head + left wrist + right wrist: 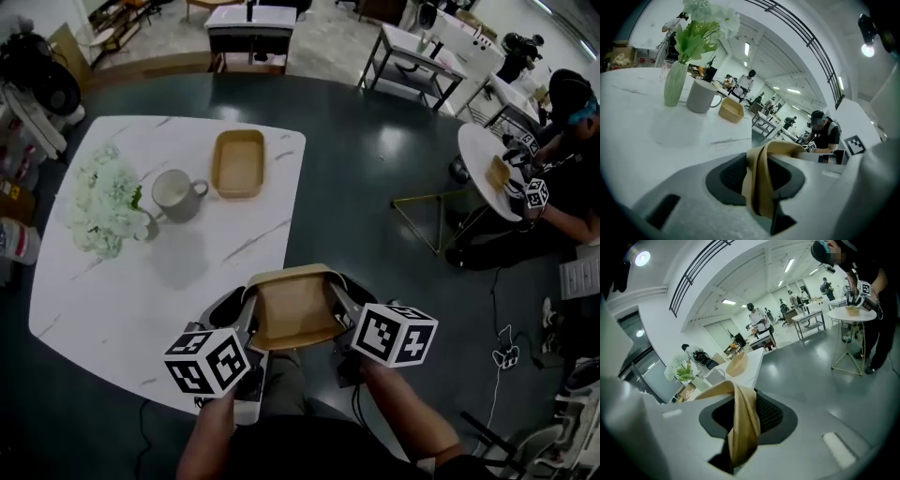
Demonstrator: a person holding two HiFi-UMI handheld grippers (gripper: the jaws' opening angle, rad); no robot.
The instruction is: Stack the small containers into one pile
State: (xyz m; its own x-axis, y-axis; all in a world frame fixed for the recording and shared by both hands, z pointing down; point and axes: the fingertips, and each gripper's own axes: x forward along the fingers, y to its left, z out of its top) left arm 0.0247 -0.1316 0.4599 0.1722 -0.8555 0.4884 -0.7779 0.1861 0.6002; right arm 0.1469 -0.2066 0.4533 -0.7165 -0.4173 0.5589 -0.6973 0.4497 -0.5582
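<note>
Nearer me than the mug [176,195] and to its right, at the edge of the white marble table [112,300]:

Item one, held container [295,309]. Tan and paper-like, shallow, rectangular with rounded corners and a rolled rim, nothing in it. It hung level between my two grippers, clear of the tabletop. The left gripper [247,317] was clamped on its left wall; in the left gripper view the tan wall sat squeezed between the dark pads [731,176]. The right gripper [339,302] pinched the opposite wall, which was pressed the same way against its ribbed pads [771,416].

Item two, second container [238,164]. Same tan colour and shape, open side up, empty. It stood just right of the mug and a little beyond it, not touching.

Item three, vase of pale flowers [101,211], just left of the mug.

Mug: grey-white, with its handle turned toward the second container.
</note>
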